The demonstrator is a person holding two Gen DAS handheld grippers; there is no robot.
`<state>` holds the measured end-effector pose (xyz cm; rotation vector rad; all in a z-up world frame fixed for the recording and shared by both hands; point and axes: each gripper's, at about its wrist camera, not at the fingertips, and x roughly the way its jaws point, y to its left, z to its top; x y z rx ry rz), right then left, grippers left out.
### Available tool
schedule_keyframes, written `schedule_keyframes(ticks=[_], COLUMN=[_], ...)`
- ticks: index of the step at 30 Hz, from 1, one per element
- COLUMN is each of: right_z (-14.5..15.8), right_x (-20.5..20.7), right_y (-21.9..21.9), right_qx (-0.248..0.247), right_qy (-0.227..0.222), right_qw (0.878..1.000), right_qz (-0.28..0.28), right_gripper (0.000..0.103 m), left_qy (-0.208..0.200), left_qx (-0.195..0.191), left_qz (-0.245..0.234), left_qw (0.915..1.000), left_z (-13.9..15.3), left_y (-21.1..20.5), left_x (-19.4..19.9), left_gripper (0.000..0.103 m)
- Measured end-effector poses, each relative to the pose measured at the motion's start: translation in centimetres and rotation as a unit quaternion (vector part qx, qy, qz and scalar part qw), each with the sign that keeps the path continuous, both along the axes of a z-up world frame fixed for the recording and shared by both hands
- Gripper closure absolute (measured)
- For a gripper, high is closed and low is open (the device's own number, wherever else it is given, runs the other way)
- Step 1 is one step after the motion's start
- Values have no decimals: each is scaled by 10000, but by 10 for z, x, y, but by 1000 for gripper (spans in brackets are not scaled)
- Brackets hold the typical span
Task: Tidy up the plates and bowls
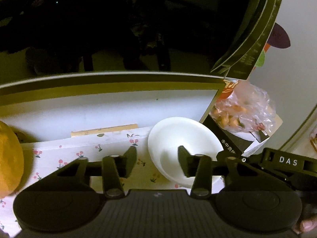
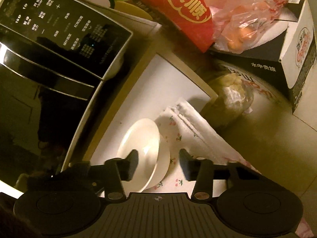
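White plate [image 1: 178,136] and a small white bowl [image 1: 170,164], both on the cherry cloth [image 1: 89,154]

We see a plain glossy plate, empty, lying flat at the far right end of the cloth, rim just beside the black carton [image 1: 233,140]. In the right wrist view the plate [image 2: 138,136] overlaps a smaller white bowl [image 2: 162,168]; we can't tell which sits on which.

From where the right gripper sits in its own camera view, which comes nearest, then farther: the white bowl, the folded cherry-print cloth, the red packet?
1. White bowl: at the right gripper, its rim between the fingers, left finger over the bowl.
2. Folded cherry-print cloth: just beyond, to the right.
3. Red packet: far back, top centre.
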<state>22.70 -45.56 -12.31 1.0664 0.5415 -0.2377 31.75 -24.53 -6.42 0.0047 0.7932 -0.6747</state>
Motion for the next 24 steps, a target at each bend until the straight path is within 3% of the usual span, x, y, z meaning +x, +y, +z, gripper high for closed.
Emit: schedule_keyframes(ticks=[5, 9, 13, 24], right_z=[2, 5, 13, 32], right_x=[3, 5, 4, -12], right_y=[6, 10, 14, 19], right_qx=[-214, -358, -612, -453], right_qy=[47, 45, 66, -84], right_qw=[9997, 9993, 9981, 9989], right_qz=[44, 43, 90, 96], right_gripper=[73, 89, 92, 92], left_qy=[77, 89, 51, 40], left_qx=[-25, -4, -4, 50], left_qz=[27, 54, 98, 266], left_qw=[10000, 9999, 9999, 9996], left_z=[-5, -6, 0, 19], left_y=[-1, -4, -1, 7], left_x=[1, 2, -1, -23], left_gripper=[79, 94, 94, 93])
